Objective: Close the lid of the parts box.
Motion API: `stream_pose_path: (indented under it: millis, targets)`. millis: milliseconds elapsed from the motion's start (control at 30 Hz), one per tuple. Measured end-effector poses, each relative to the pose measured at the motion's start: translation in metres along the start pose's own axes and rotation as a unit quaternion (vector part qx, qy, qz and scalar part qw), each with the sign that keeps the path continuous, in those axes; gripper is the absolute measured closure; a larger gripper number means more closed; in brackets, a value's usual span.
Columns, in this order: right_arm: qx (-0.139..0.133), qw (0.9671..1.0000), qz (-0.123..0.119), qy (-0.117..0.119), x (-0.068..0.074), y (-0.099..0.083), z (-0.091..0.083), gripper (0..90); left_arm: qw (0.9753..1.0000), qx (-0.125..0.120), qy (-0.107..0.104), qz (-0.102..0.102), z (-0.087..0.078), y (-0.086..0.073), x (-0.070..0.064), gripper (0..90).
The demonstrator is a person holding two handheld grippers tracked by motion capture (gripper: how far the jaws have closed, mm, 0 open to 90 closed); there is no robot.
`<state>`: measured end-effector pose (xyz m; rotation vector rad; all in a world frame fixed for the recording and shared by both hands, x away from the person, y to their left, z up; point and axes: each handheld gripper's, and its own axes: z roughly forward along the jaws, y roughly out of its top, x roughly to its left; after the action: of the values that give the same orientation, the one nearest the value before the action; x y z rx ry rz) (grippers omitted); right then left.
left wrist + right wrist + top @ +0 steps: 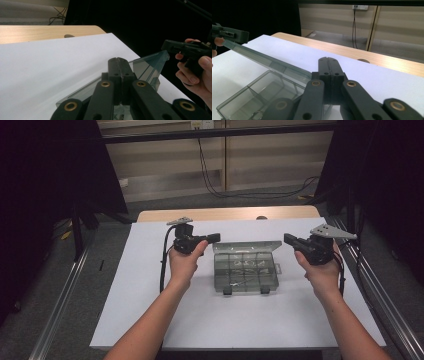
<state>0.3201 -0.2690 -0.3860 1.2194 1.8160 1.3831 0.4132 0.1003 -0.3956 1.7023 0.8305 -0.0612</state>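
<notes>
A clear grey compartment box [245, 272] sits mid-table on the white sheet, its lid [246, 246] standing raised at the back. My left gripper [216, 238] is shut, and its tip is at the lid's upper left corner. My right gripper [287, 239] is shut too, level with the upper right corner. In the left gripper view, the shut jaws [117, 60] point across the lid [150, 65] toward the right gripper [167, 45], which touches the far corner. In the right gripper view, the shut jaws [328, 60] rise above the box [249, 92], and the left gripper [243, 35] rests on the lid's edge [262, 60]. Small metal parts lie in the compartments.
The white sheet [150, 285] covers most of a wooden table [225, 214], whose bare strip with a round hole [261, 217] runs along the back. Metal rails [65, 295] flank both sides. Cables [215, 185] hang over the floor behind.
</notes>
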Motion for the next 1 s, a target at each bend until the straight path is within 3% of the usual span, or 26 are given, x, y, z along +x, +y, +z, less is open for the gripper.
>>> stream_pose_path:
  millis: [100, 333, 667, 800, 1000]
  targets:
    - [0.001, 1.0, -0.002, 0.006, 0.003, 0.001, -0.001, 90.0, 0.9999, 0.006, 0.002, 0.011, -0.001, -0.003, -0.004, 90.0]
    - [-0.003, 0.9999, -0.004, 0.012, 0.011, 0.0, -0.005, 90.0, 0.9998, 0.008, -0.004, 0.017, -0.005, -0.013, -0.013, 90.0]
    - [0.001, 0.9996, -0.015, 0.024, 0.03, -0.017, -0.012, 90.0, 0.9992, 0.009, -0.002, 0.039, -0.013, -0.025, -0.026, 90.0]
    - [0.0, 0.9995, -0.016, 0.029, 0.035, -0.021, -0.018, 90.0, 0.9993, 0.004, -0.006, 0.038, -0.015, -0.032, -0.03, 90.0]
    - [0.0, 0.9992, -0.026, 0.031, 0.04, -0.027, -0.025, 90.0, 0.9984, 0.01, 0.006, 0.056, -0.017, -0.043, -0.036, 90.0]
